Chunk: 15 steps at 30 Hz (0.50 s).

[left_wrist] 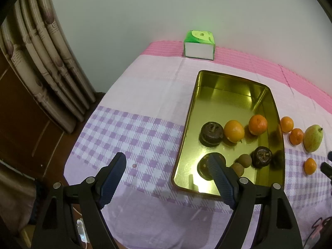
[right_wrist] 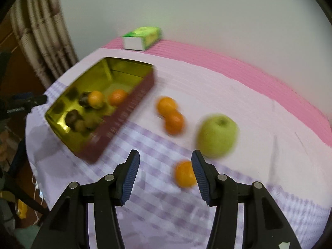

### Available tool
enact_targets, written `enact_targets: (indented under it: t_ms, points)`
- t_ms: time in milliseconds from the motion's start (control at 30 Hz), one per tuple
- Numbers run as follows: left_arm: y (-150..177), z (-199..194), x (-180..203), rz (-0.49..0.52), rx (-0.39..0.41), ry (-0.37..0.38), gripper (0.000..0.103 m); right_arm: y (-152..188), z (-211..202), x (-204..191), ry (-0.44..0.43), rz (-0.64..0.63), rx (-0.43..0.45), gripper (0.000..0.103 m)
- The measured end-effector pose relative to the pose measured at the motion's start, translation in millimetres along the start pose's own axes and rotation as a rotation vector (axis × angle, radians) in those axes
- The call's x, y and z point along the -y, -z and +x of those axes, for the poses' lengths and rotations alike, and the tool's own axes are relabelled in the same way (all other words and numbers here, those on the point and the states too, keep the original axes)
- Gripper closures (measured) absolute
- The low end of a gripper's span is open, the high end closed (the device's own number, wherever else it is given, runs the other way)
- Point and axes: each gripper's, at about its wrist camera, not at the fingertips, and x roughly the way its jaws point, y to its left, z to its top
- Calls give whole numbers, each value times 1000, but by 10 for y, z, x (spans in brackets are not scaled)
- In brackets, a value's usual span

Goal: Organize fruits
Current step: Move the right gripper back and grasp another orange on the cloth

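Currently the right gripper (right_wrist: 165,161) is hanging released and empty above a tangerine (right_wrist: 184,174) beside the green apple (right_wrist: 216,138). The left gripper (left_wrist: 167,165) is hovering spread, holding nothing, at the gold tin (left_wrist: 186,124).

My left wrist camera is looking steeply down over the gold tin (left_wrist: 267,103). My right one is facing it from beside, blurred. Both are sharing the green box (left_wrist: 199,44).

The far half of the gold tin (left_wrist: 236,95) is bare, while its near half is crowded with oranges (left_wrist: 257,124) and dark fruits (left_wrist: 211,133). Left of the tin, the checked cloth (left_wrist: 128,128) on the desk lies open out to the curtain (left_wrist: 41,51). Right of the tin, three small oranges (right_wrist: 167,105) and a green apple (right_wrist: 216,138) sit close together. Beyond them the cloth is clear to the wall, save a green tissue pack (left_wrist: 199,45) at the far edge.
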Motion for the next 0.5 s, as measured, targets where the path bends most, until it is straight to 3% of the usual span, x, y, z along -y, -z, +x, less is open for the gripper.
enact_targets:
  t_ms: [233, 500]
  points:
    - [23, 8, 11, 10, -1, -10, 22, 345, -39, 550, 55, 139, -33, 53]
    - [23, 30, 32, 24, -7, -21, 22, 432, 57, 491, 10, 137, -50, 53]
